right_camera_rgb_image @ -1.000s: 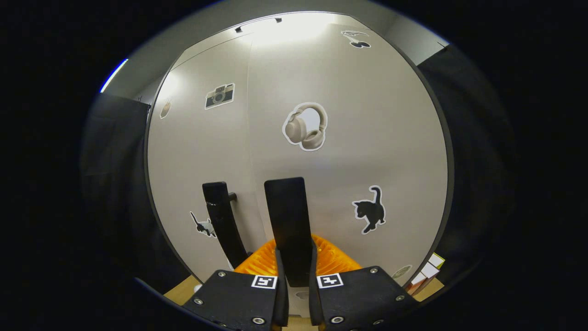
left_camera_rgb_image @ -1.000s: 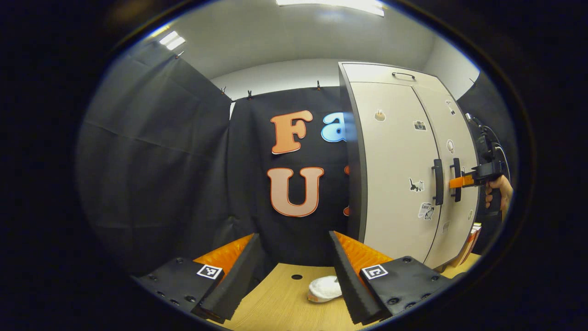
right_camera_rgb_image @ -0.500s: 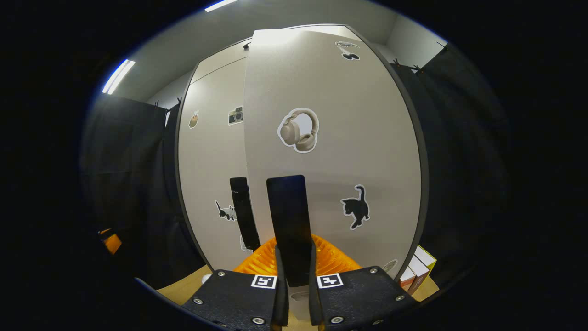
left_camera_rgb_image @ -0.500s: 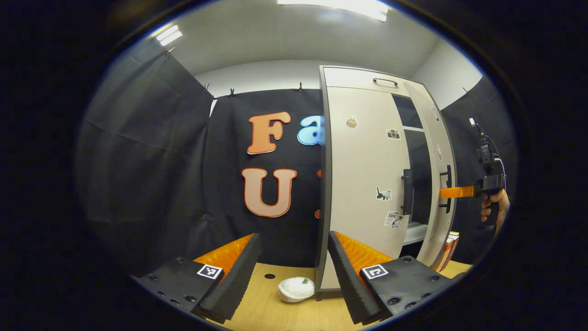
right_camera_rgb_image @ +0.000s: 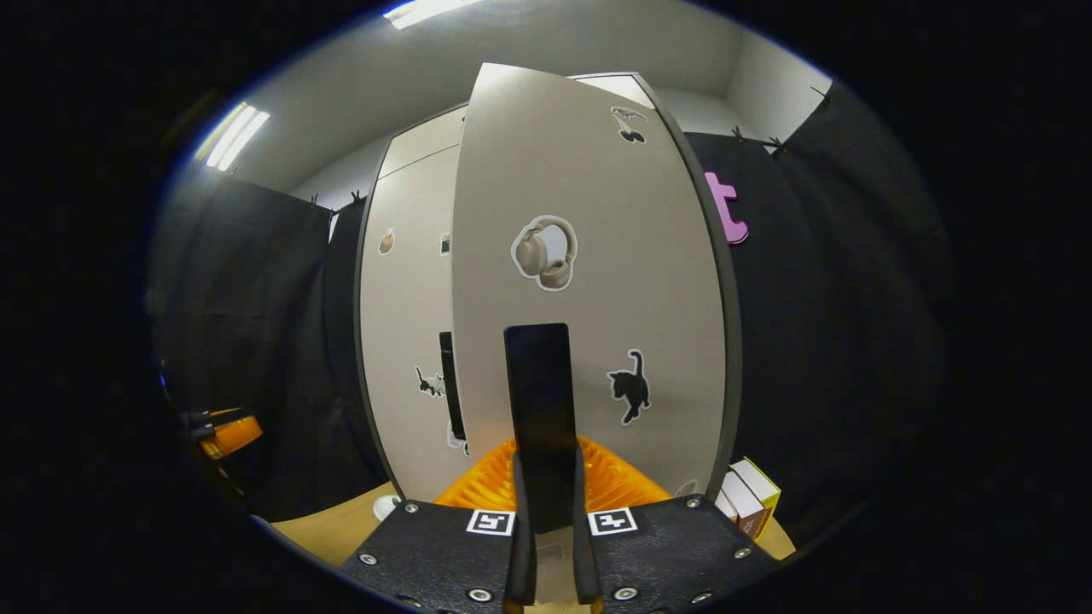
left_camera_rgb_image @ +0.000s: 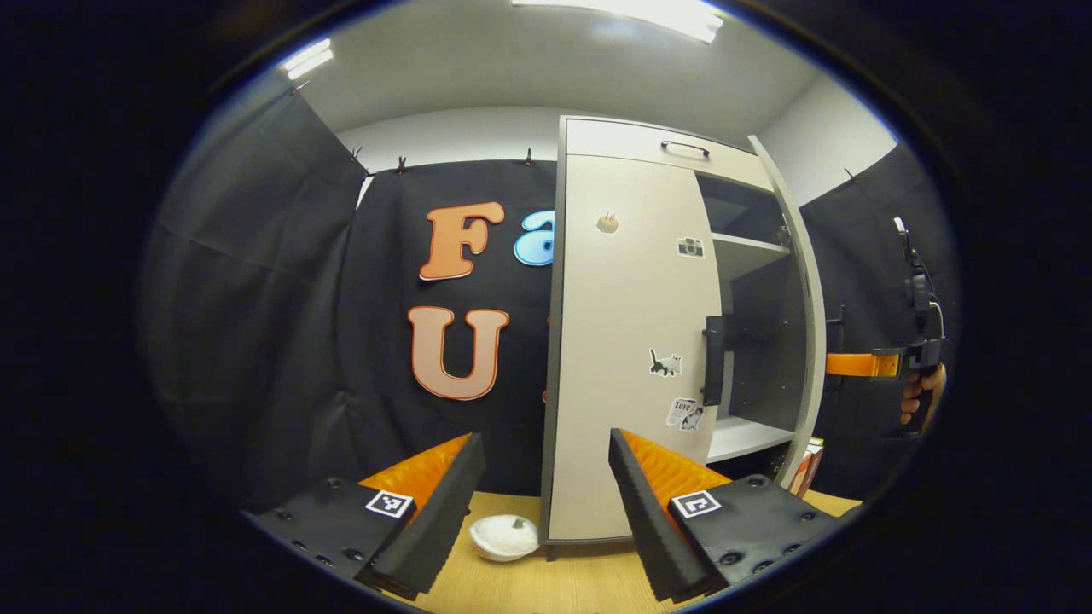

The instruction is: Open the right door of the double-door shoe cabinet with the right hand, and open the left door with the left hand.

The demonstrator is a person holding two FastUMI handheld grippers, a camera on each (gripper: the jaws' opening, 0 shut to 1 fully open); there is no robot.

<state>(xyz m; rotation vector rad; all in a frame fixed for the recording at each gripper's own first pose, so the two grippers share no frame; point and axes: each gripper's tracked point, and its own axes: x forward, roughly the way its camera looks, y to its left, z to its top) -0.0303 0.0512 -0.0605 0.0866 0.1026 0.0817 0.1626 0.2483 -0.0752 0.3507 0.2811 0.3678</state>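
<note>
The shoe cabinet [left_camera_rgb_image: 627,145] stands upright on the desk [left_camera_rgb_image: 546,580], tall and pale grey-beige with dark edges. Its right door [right_camera_rgb_image: 589,281] is swung well open, showing shelves [left_camera_rgb_image: 742,251] and a dark interior; the door carries headphone and black cat stickers, and its black vertical handle [right_camera_rgb_image: 539,409] sits between the right gripper's [right_camera_rgb_image: 546,546] fingers. The left door [left_camera_rgb_image: 631,341] is shut, with small stickers and its own black handle [left_camera_rgb_image: 710,360] at its inner edge.

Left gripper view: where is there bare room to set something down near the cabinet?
Bare tabletop lies before the shut left door, beside the white cap. The lower shelf behind the open right door looks bare. Crowded: boxes at the cabinet's right foot.
</note>
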